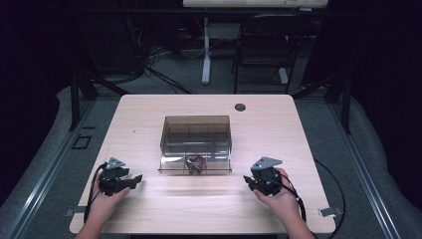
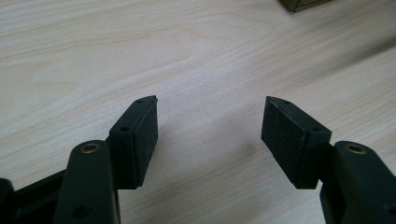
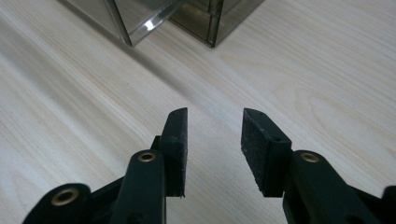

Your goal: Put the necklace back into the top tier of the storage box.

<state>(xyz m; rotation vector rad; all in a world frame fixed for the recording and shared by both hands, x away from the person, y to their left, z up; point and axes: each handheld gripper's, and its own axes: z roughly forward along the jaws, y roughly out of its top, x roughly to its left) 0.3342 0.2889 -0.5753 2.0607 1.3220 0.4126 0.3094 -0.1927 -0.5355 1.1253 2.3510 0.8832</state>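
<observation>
A smoky clear plastic box (image 1: 195, 135) stands in the middle of the wooden table (image 1: 149, 209), with its front drawer (image 1: 195, 166) pulled out and a small dark tangle of items (image 1: 194, 163) in it. My left gripper (image 1: 133, 180) rests near the table's front left, open, nothing between its pads (image 2: 142, 140). My right gripper (image 1: 247, 179) lies at the front right, held by a hand, its jaws apart over bare wood with nothing between its pads (image 3: 259, 149). The box's corner (image 3: 212, 23) shows ahead of the right gripper (image 3: 215, 116).
A round cable hole (image 1: 240, 107) sits near the table's far right edge. A dark chair (image 1: 263, 45) and a white desk leg (image 1: 206, 50) stand beyond the table. Cables trail from both grippers toward the front edge.
</observation>
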